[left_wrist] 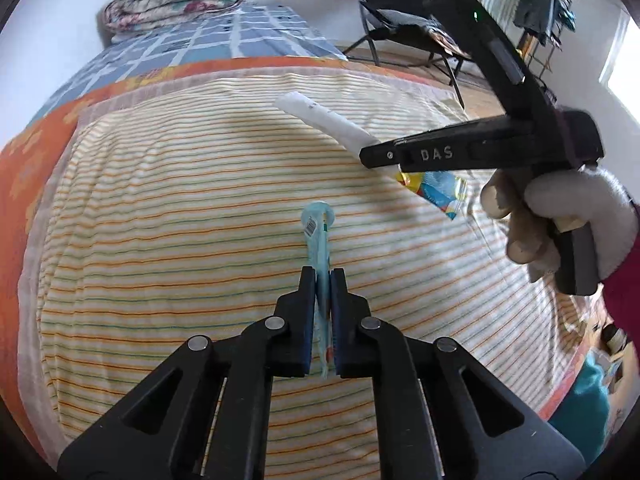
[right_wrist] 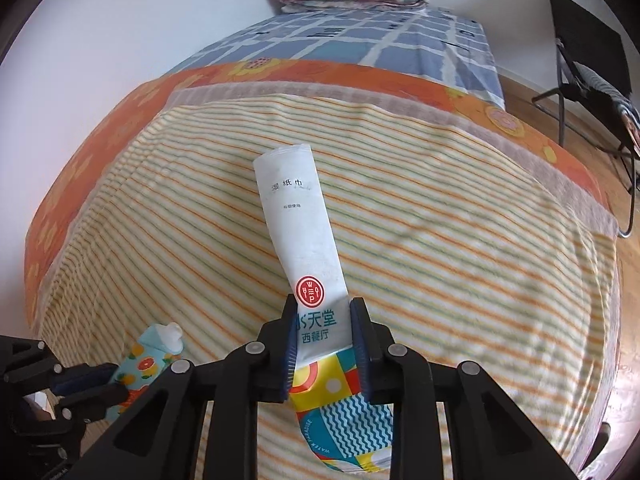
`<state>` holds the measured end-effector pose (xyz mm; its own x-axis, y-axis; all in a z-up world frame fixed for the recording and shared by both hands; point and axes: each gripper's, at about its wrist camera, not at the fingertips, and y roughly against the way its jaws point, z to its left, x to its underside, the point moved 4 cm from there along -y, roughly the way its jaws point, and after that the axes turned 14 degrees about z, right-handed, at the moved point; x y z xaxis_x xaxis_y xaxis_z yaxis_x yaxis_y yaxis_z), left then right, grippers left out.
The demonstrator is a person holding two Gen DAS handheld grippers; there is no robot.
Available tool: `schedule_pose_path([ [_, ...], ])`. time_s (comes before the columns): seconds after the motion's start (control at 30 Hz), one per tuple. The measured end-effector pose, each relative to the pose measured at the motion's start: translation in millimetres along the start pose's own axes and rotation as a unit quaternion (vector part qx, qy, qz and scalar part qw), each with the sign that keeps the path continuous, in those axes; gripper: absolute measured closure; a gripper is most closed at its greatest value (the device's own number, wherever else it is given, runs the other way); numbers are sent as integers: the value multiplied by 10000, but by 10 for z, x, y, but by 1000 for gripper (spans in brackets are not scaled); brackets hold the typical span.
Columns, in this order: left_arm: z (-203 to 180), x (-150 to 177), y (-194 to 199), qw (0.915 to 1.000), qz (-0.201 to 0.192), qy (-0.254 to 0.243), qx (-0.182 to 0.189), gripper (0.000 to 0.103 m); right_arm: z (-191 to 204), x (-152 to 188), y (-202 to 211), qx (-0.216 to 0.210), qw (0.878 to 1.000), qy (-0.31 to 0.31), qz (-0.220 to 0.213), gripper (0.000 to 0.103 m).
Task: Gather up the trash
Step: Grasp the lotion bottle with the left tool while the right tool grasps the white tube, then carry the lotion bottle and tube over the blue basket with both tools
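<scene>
My left gripper [left_wrist: 322,276] is matte black with blue-lined inner finger faces and four round silver pivot pins across its linkage at the frame's bottom. My right gripper [right_wrist: 325,306] matches it; from the side it shows white "DAS" lettering, a small screw and a green light. My right hand [left_wrist: 560,216] wears a white glove and magenta sleeve.

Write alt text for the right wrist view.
The right gripper is clamped on a long white wet-wipe packet with a colourful printed end, held above a striped blanket on a bed. At lower left, the left gripper holds a light-blue fruit-print pouch.
</scene>
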<state>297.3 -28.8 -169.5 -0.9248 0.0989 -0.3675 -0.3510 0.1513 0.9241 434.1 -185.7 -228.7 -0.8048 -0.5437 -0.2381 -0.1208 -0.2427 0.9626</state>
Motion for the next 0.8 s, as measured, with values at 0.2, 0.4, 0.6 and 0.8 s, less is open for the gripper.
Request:
schedule_pose_path([
  [0.2, 33, -44, -193, 9993, 266, 257, 19, 96, -134, 148, 104, -61, 9996, -250, -132, 79],
  [0.4, 142, -70, -165, 9986, 121, 511, 90, 98, -136, 323, 302, -179, 9987, -348, -325, 80],
  [0.6, 115, -11, 158, 9990, -123, 425, 85, 98, -52, 630, 570, -314, 9970, -459, -530, 80],
  [0.8, 60, 129, 576, 9991, -284, 306, 89, 98, 133, 1004, 904, -372, 9959, -411, -719, 80],
])
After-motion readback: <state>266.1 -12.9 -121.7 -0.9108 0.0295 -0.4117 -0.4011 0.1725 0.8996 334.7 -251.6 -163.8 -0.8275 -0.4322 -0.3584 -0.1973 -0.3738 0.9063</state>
